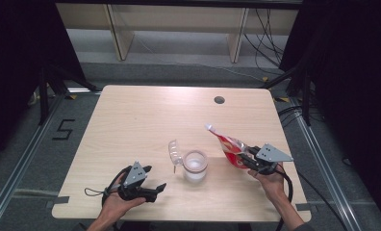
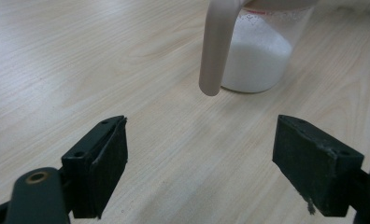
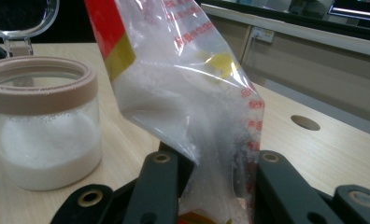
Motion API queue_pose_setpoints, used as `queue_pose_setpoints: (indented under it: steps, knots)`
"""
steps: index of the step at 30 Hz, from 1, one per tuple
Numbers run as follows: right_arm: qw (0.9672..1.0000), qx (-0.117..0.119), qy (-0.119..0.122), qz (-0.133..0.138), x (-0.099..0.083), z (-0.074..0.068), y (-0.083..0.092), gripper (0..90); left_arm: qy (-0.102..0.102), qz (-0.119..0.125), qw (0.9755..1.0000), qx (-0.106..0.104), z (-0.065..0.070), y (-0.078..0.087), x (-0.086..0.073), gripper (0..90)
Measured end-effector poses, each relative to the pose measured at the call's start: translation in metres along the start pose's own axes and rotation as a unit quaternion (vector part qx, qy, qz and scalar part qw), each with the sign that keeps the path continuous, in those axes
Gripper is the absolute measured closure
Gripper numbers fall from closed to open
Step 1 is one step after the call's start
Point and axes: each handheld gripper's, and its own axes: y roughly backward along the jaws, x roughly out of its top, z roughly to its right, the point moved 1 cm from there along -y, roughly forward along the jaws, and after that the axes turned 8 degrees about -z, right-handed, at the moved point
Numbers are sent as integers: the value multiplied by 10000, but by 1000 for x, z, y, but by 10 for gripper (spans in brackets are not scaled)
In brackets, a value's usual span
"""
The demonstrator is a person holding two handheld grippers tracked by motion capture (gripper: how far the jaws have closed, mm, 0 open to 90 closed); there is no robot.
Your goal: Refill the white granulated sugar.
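At the left of the high view, the left gripper [image 1: 149, 185] sits low over the near part of the bench [image 1: 131, 120], held in the person's left hand [image 1: 115, 204]. Its jaws stand wide apart with nothing between them, so it is released. In the left gripper view the bare wood lies between the two black pads [image 2: 103, 163], and ahead of them hangs the beige latch arm [image 2: 217, 46] of the jar, its tip just above the bench surface.

Near the middle of the bench stands the jar [image 1: 195, 166], clear-walled with a beige collar and partly filled with a white powder [image 2: 258, 60]. Its clear lid [image 1: 175, 151] is swung open to the left side. The jar stands between the two grippers, nearer the right one.

To the right of the jar, the right gripper [image 1: 244, 156] is clenched on the lower end of a bag [image 1: 227, 144], clear plastic with red and yellow print. The bag slants up and to the left, its far tip above the bench behind the jar. In the right gripper view the bag [image 3: 188, 93] rises from between the jaws, white powder inside it, and the jar [image 3: 47, 121] stands just beside it at the left, its mouth open.

Farther back on the right a round cable hole [image 1: 219, 100] sits in the bench, well apart from everything.
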Motion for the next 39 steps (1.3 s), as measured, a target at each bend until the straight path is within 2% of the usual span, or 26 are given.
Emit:
queue_pose_setpoints:
  steps: [2, 3, 5, 6, 7, 8, 9, 10, 13, 14, 15, 16, 17, 18, 19, 20, 22, 28, 29, 30, 31, 32, 33, 35, 37, 39]
  knots:
    - [9995, 107, -288, 72, -2, -2, -1, 776, -4, -5, 10000, 1, 0, 0, 0, 177]
    - [9995, 93, -312, 4, -2, -2, -1, 775, 128, -1, 9999, -13, 2, 0, -1, 177]
    - [9994, 101, -297, 117, -4, 1, -2, 774, 19, -17, 10000, 2, 0, 1, 0, 177]
    - [9994, 101, -297, 117, -4, 1, -2, 774, 19, -17, 10000, 2, 0, 1, 0, 177]
    - [9991, 75, -409, 24, -4, 0, 0, 773, 54, -7, 10000, 33, 1, 1, 0, 177]
    - [9989, 161, -435, 7, -5, -1, -1, 772, 47, -7, 10000, 35, 1, 1, 0, 177]
    - [9990, 14, -455, -14, -6, -1, 0, 769, 37, -6, 10000, 35, 1, 1, 0, 177]
    - [9983, -2, -578, -21, -6, -2, 0, 767, 32, 7, 10000, 14, 0, 1, 0, 177]
    - [9979, -8, -630, -125, -6, -2, 2, 762, 73, 8, 10000, 9, 0, 1, -1, 177]
    - [9981, 126, -577, -171, -6, -3, 2, 760, 43, 10, 10000, 13, 0, 1, -1, 177]
    - [9977, -5, -653, -164, -6, -5, 3, 758, 51, 8, 10000, 15, 0, 1, -1, 177]
    - [9982, 8, -551, -242, -5, -5, 5, 756, 51, 8, 10000, 15, 0, 1, -1, 177]
    - [9970, -47, -713, -295, -5, -9, 6, 755, 94, 11, 10000, 12, 0, 1, -1, 177]
    - [9970, -47, -713, -295, -5, -9, 6, 755, 94, 11, 10000, 12, 0, 1, -1, 177]
    - [9962, -121, -763, -414, -5, -10, 9, 751, 93, 8, 10000, 14, 0, 1, -1, 177]
    - [9970, -115, -640, -427, -5, -8, 9, 750, 94, 7, 10000, 15, 0, 1, -1, 177]
    - [9955, -77, -780, -541, -5, -9, 12, 749, 92, 10, 10000, 19, 0, 1, -1, 177]
    - [9945, -134, -845, -605, -6, -10, 14, 740, 49, 11, 10000, 45, -1, 2, -1, 177]
    - [9967, -201, -615, -483, -7, -7, 13, 736, 42, 13, 10000, 41, -1, 2, -1, 177]
    - [9944, -218, -879, -547, -7, -11, 14, 734, 37, 11, 10000, 42, -1, 2, -1, 177]
    - [9950, -175, -808, -554, -7, -9, 15, 730, 37, 11, 10000, 42, -1, 2, -1, 177]
    - [9937, -203, -952, -558, -7, -11, 15, 726, 37, 10, 10000, 43, -1, 2, -1, 177]
    - [9931, -189, -986, -600, -7, -12, 16, 726, 33, 11, 10000, 39, -1, 2, -1, 177]
    - [9946, -149, -829, -613, -7, -10, 17, 726, 28, 6, 10000, 39, -1, 2, -1, 177]
    - [9942, -80, -852, -646, -7, -10, 17, 721, 30, 7, 10000, 39, 0, 2, -1, 177]
    - [9935, -130, -901, -683, -8, -11, 18, 718, 39, 13, 10000, 41, 0, 1, -1, 177]
